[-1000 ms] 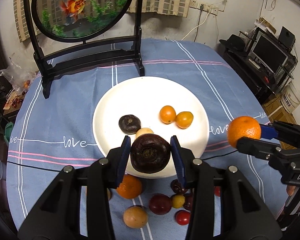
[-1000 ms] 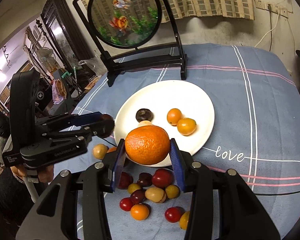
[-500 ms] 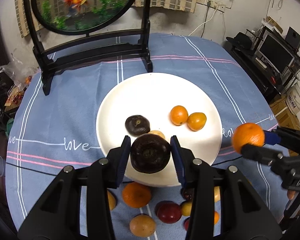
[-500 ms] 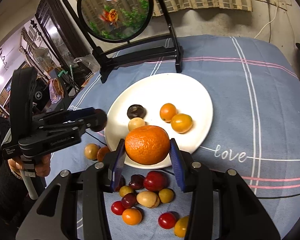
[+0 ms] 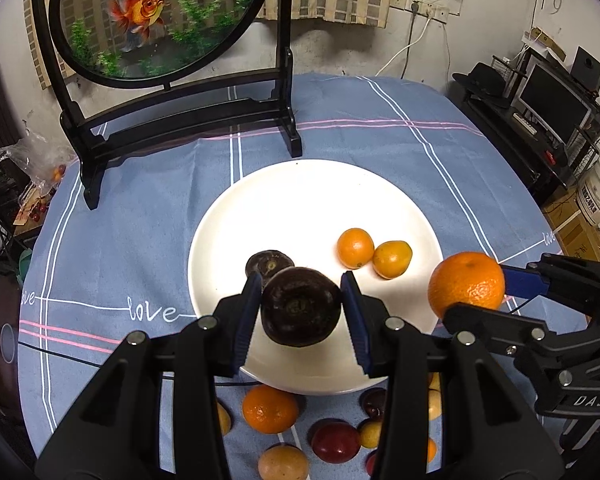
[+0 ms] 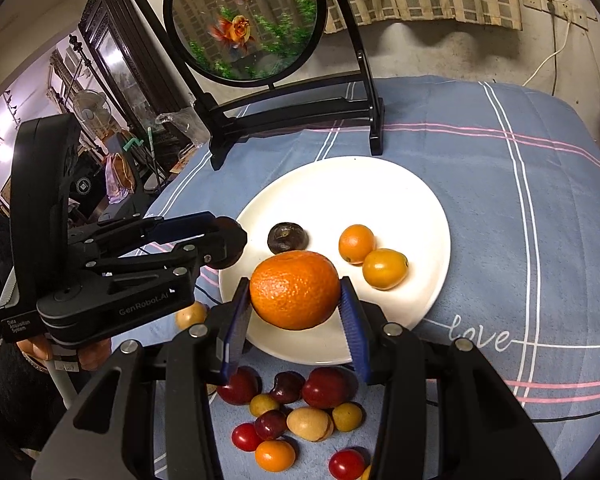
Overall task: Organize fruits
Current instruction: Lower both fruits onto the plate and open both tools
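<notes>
Dark, glossy round fruit [image 5: 300, 312]

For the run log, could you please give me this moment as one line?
left claw: shut on dark fruit | right claw: shut on orange | both over white plate

One plate [image 6: 432, 216], two tongs, perhaps nineteen fruits.

- Your dark purple fruit [image 5: 300, 306] hangs clamped over the white plate's [image 5: 300, 196] near rim.
- Your orange [image 6: 295, 289] is clamped likewise.
- Three fruits lie on the plate; the small fruits [image 6: 300, 420] lie before it.
</notes>
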Demonstrator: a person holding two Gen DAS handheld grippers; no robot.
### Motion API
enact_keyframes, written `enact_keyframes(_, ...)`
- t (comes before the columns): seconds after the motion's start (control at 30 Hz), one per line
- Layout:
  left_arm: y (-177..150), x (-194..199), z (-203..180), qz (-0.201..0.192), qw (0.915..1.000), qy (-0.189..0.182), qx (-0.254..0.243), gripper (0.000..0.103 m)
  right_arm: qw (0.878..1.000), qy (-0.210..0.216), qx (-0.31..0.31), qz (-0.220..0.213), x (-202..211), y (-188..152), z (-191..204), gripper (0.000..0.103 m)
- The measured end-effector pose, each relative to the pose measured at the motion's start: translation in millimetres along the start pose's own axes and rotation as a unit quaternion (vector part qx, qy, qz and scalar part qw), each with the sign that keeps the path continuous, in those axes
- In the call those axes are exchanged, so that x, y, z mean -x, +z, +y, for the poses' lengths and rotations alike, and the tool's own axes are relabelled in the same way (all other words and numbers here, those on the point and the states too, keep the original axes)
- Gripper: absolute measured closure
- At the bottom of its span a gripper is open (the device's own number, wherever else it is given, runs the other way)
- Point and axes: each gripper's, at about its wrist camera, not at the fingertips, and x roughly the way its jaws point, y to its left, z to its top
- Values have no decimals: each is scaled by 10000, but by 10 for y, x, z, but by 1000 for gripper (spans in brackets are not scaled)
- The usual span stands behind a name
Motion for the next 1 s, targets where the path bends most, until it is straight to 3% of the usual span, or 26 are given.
enact_keyframes(0.63,-43,-94,140,127,9998,87,149,61,9997,-237,79,79,-66,-22,-28,59)
enact_keyframes(1.0,73,-312,163,260,9994,61,232,61,9988,-312,39,379,-465,25,-48,59)
